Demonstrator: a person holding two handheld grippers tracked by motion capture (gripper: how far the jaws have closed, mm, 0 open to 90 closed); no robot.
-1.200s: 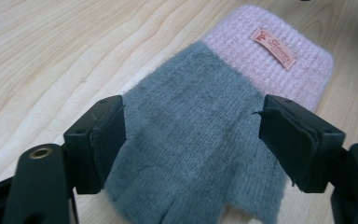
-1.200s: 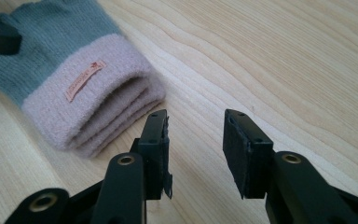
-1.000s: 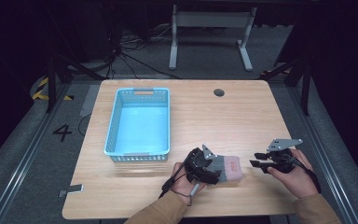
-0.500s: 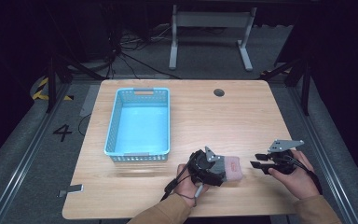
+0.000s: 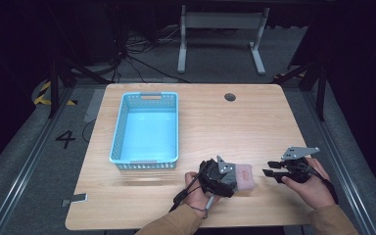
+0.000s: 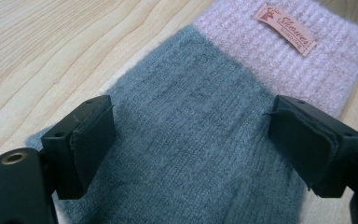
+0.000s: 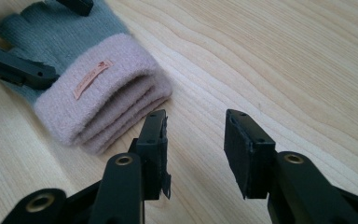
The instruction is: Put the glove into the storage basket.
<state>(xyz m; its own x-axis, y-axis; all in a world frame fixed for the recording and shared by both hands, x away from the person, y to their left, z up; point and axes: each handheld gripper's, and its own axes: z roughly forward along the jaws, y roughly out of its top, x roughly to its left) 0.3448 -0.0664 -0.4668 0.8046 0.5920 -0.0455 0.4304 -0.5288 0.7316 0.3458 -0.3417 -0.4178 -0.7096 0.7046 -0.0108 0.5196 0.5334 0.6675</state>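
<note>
A knitted glove [image 5: 244, 177], grey with a pink cuff and a small label, lies flat on the wooden table [image 5: 225, 122] near its front edge. My left gripper [image 5: 228, 178] is over the glove's grey part [image 6: 200, 126]. It is open, one jaw on each side of the knit [image 6: 191, 135]. My right gripper [image 5: 270, 169] stands open just right of the cuff, with bare wood between its jaws [image 7: 194, 144]. In the right gripper view the cuff [image 7: 98, 98] lies at the upper left, a short way from my left jaw.
A light blue plastic basket [image 5: 147, 164] stands empty at the left middle of the table. A round cable hole [image 5: 230, 97] sits near the far edge. Dark floor, cables and a desk frame lie beyond the table.
My left gripper has edged a little to the right over the glove. The right gripper has held still.
</note>
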